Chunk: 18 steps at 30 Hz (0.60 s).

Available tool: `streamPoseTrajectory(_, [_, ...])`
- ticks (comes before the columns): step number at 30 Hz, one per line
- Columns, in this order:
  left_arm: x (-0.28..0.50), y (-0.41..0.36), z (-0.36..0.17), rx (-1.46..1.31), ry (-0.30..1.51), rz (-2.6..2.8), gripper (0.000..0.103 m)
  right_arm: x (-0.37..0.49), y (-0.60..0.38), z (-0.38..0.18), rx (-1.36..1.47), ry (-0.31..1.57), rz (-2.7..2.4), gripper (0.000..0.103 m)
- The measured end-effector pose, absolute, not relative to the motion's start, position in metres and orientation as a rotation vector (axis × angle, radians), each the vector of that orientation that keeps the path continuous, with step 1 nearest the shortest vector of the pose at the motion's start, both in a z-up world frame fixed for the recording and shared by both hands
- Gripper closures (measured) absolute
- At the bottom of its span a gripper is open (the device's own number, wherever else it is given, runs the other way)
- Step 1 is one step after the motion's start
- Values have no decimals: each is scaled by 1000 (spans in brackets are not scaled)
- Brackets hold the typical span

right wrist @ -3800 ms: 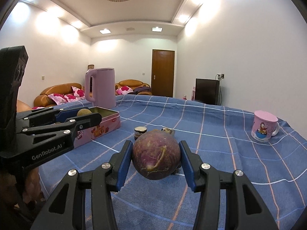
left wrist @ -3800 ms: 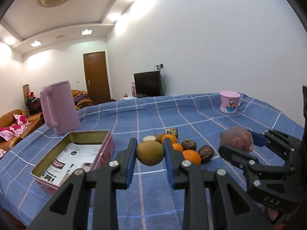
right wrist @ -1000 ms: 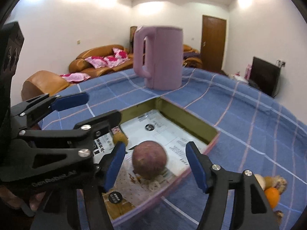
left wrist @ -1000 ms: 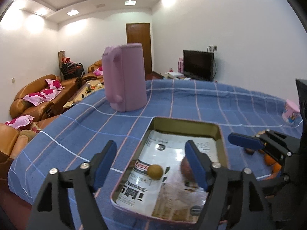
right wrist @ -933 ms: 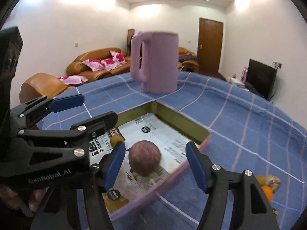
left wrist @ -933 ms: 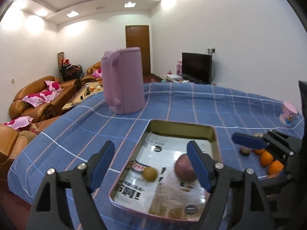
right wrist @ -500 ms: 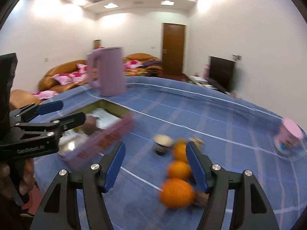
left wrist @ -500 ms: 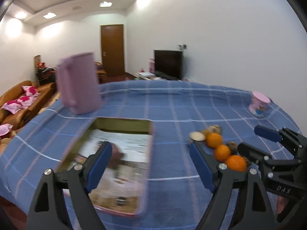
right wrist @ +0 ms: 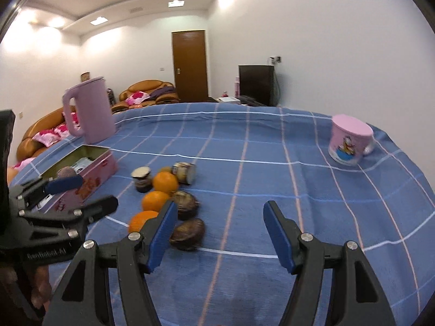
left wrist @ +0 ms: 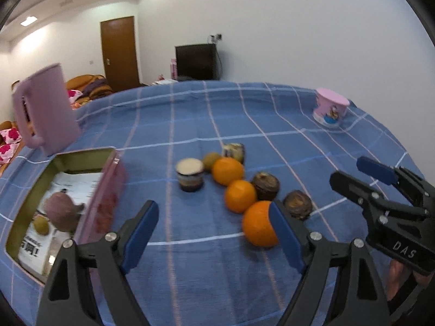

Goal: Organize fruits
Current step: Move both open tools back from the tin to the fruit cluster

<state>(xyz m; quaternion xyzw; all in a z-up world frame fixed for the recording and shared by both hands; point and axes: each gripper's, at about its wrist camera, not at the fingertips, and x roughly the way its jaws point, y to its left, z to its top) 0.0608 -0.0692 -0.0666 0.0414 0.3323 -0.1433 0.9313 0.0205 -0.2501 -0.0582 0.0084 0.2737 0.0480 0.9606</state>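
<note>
A pink tin box sits at the left and holds a purple round fruit and a small yellow-green fruit. Three oranges lie in a row on the blue checked cloth, with dark brown fruits beside them and a green-brown fruit behind. My left gripper is open and empty above the cloth, its right finger in front of the nearest orange. My right gripper is open and empty, just right of a dark fruit.
A small jar stands upright and another lies beside the oranges. A pink jug stands at the far left, a pink cartoon mug at the far right. Sofas and a door lie beyond the table.
Both grippers have let go of their fruits, which now lie in the tin box. Both have swung right, away from the box, and face the oranges and dark fruits.
</note>
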Motion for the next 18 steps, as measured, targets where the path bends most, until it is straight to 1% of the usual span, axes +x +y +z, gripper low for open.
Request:
streamPoseTrajectory(3, [66,-80,-73,88,719,-322,18,20,-255,-60,32,553,87,36])
streamPoseTrajectory(15, [73,-104,-83,124,769,-359,19,20,-267,-69,83,559,83,35])
streamPoseTrajectory(17, [72,-106,-85,139,779,-369,23,21,-268,-70,88,564,84,35])
streamPoseTrajectory(18, [74,-106,-86,139,788,-375,27,21,-268,-70,89,565,84,35])
